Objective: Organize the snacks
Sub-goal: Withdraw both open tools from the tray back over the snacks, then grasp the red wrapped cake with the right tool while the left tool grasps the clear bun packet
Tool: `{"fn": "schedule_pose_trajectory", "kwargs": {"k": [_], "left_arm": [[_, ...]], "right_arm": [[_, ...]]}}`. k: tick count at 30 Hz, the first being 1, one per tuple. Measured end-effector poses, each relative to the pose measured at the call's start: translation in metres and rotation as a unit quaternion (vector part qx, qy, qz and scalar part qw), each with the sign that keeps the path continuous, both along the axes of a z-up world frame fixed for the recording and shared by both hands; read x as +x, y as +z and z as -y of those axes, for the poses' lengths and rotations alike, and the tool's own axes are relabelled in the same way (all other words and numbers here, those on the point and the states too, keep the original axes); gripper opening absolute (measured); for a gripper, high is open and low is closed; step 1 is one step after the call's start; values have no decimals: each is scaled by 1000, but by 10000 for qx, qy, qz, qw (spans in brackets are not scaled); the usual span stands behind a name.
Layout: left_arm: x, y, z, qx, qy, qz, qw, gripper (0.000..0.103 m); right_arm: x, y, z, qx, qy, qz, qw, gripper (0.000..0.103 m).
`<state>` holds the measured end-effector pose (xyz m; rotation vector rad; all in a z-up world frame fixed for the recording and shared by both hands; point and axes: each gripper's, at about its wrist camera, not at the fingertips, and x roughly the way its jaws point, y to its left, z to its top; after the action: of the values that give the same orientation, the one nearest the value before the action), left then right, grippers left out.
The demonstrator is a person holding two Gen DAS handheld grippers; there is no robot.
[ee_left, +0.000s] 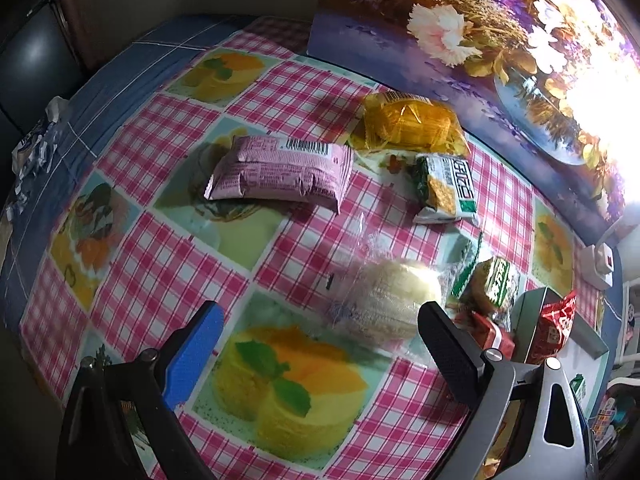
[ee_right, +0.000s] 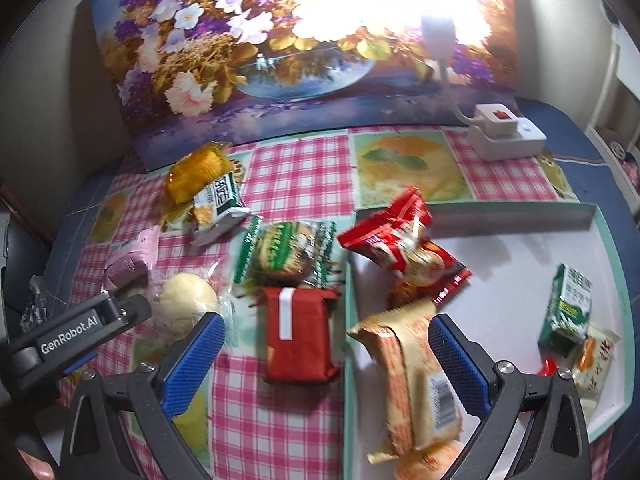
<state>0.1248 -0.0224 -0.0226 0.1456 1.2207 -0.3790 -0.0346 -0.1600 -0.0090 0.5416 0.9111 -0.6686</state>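
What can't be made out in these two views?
- Right wrist view: glare washes out the top of the flower picture.
- Left wrist view: the tray is mostly hidden behind the gripper's finger.
- Right wrist view: the red packet is motion-blurred; print unreadable.
- Left wrist view: the clear-wrapped bun is blurred.

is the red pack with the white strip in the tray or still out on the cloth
Out. The red pack lies flat on the checked cloth, just left of the tray wall.
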Motion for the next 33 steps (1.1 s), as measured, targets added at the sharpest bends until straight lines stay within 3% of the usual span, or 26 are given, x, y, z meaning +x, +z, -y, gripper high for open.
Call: {"fn": "schedule_pose_trajectory", "kwargs": {"k": [4, 12, 18, 28, 33], "left_arm": [[10, 1, -1, -16, 51, 17, 10000, 98], [22, -5, 9, -134, -69, -71, 9999, 98], [23, -10, 25, -279, -374, -130, 9988, 98], [9, -28, 54, -144, -1059, -334, 9937, 98], [4, -38, 60, -24, -1109, -452, 9928, 98]], "right_arm": [[9, -2, 2, 12, 67, 43, 10000, 101], [27, -9, -1, 70, 312, 90, 9994, 82], [37, -16, -5, 155, 497, 27, 9986, 60], [36, -34, 2, 334, 405, -199, 9984, 57], [37, -35, 1, 365, 437, -219, 9981, 56]]}}
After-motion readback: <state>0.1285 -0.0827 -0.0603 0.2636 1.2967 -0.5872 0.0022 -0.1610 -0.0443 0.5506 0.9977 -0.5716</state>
